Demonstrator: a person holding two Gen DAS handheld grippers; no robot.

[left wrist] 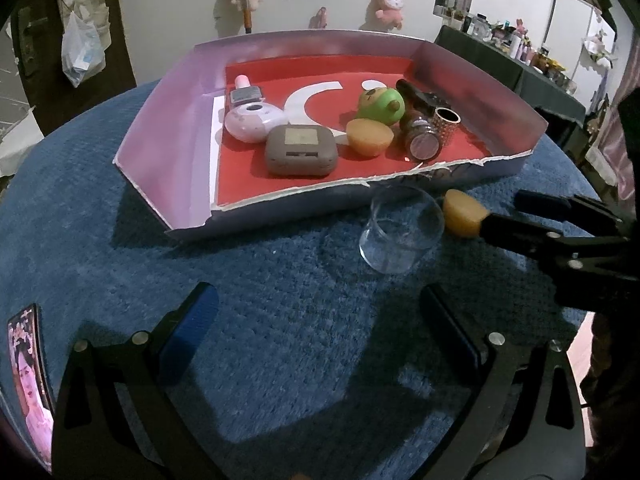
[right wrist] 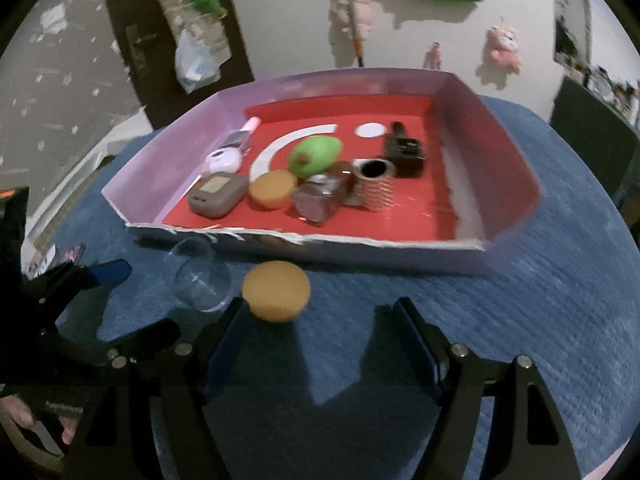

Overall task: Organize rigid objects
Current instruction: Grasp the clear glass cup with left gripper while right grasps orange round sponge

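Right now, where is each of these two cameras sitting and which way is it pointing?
Left wrist: on the left gripper, low over the blue cloth, facing the cardboard tray; its open fingers frame the clear glass cup, and the right gripper enters at the right.
Right wrist: on the right gripper, facing the same tray, open fingers near the tan cork lid; the left gripper shows at the left.
Shared: tray, cup, lid.

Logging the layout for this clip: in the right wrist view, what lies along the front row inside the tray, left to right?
Grey earbud case → orange cork-like lid → dark jar lying on its side → studded metal ring, all inside the tray.
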